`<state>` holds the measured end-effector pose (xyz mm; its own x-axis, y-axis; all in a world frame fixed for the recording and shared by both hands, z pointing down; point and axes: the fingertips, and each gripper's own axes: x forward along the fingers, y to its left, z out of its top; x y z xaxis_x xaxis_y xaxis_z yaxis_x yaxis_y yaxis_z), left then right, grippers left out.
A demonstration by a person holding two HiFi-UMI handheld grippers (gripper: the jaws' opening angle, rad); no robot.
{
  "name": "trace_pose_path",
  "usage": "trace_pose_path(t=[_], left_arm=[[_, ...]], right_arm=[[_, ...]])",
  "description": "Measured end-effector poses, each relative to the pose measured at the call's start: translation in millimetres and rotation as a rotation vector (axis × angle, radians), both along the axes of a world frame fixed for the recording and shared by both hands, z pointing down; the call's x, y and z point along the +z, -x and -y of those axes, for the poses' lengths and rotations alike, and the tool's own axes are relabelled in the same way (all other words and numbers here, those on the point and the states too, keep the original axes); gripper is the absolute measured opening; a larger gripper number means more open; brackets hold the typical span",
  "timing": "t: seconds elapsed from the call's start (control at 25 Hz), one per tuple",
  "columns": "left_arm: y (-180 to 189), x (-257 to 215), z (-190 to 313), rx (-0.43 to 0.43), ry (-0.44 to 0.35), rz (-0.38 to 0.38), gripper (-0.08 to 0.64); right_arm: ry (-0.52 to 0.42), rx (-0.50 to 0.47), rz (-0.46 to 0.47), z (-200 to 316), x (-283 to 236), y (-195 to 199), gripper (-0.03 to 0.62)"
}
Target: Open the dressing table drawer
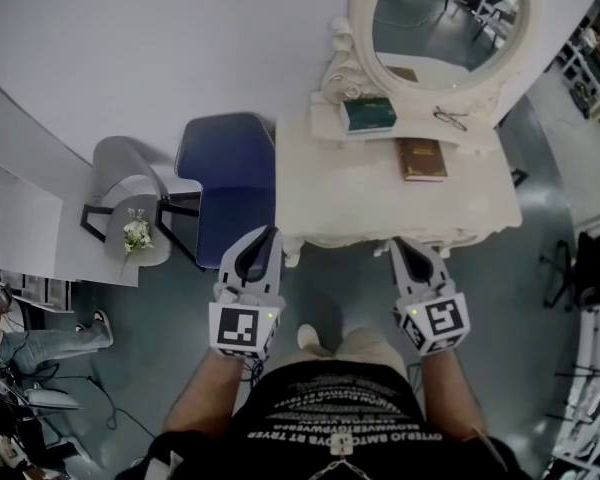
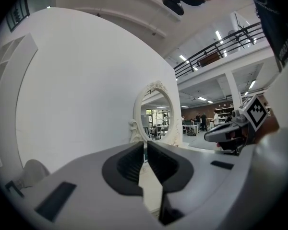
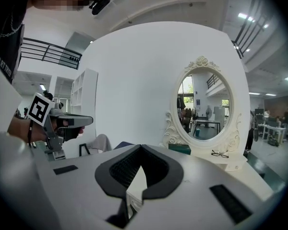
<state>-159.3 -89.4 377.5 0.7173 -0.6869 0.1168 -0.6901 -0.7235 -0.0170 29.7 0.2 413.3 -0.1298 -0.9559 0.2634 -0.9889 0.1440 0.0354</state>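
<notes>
Item: dressing table (image 1: 380,193), white, oval mirror (image 1: 442,18) at rear, straight ahead of the person. Drawer: presumably set in the front edge (image 1: 365,236). From above its face and handle cannot be made out. Its long axis would run left to right along that edge. Right gripper (image 1: 407,245): jaws closed tip to tip, empty, pointing at the middle of the front, the nearer one. Left gripper (image 1: 263,236): jaws parted by a thin slit, empty, off the table's left corner beside the blue chair (image 1: 225,168).
</notes>
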Motion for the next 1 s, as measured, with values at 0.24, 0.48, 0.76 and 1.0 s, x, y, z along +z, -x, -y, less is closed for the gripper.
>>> trace_pose_path(t=[0.24,0.48,0.76,1.0], left_arm=[[-5,5,5,-0.002,0.01,0.006,0.025],[-16,12,12,-0.013,0.018,0.029,0.025],[-45,17,35,-0.03,0.032,0.034,0.025],[-73,20,54,-0.032,0.038,0.044,0.025]], right_arm=[[0.005,-0.002,-0.039,0,2,-4,0.002],[0.007,-0.011,-0.058,8,10,-19,0.002],[0.008,-0.046,-0.054,38,14,-44,0.002],[-0.004,-0.069,-0.054,62,10,-65,0.002]])
